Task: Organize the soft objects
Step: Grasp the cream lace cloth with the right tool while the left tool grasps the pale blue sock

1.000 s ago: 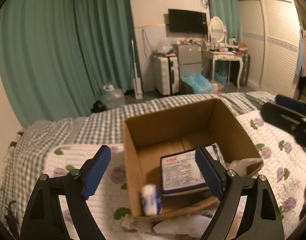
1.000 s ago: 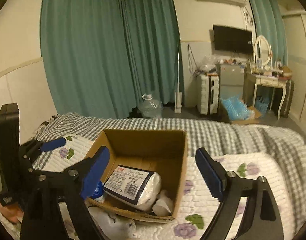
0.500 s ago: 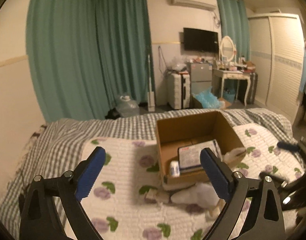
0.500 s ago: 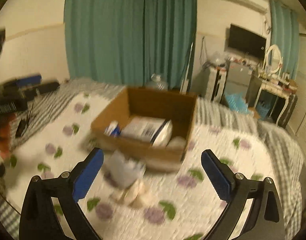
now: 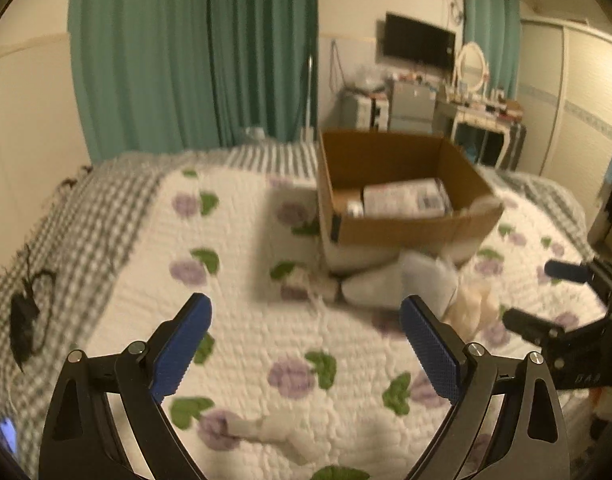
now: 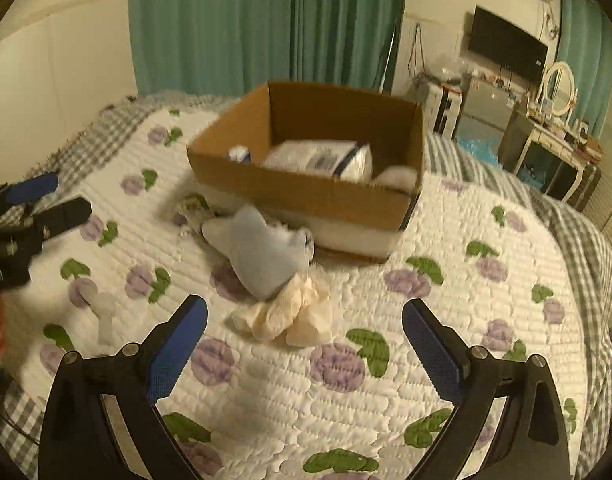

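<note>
An open brown cardboard box (image 6: 306,196) sits on a bed covered by a white quilt printed with purple flowers and green leaves (image 6: 486,320), with a grey checked blanket (image 5: 85,216) along the bed's far and left edges. Inside the box lie a white plastic-wrapped pack with a dark-edged label (image 6: 318,158), a small blue-and-white roll (image 6: 239,154) at its left end and a white fluffy item (image 6: 398,178) at its right end.

Just in front of the box's near wall, a pale grey-blue soft cloth piece (image 6: 257,248) lies on the quilt, touching a crumpled cream cloth (image 6: 293,314) on its near side. A small white crumpled scrap (image 6: 101,312) lies to the left, well apart from both.

The right gripper (image 6: 303,344), with blue pads on black fingers, has its jaws spread wide and empty above the quilt, having just been opening; the cream cloth sits just beyond its fingertips. The left gripper (image 5: 306,342) is likewise spread wide with nothing between its pads, its jaws also having just been opening, over bare quilt to the left of the cloths. A black cable bundle (image 5: 23,316) lies on the checked blanket at far left.
</note>
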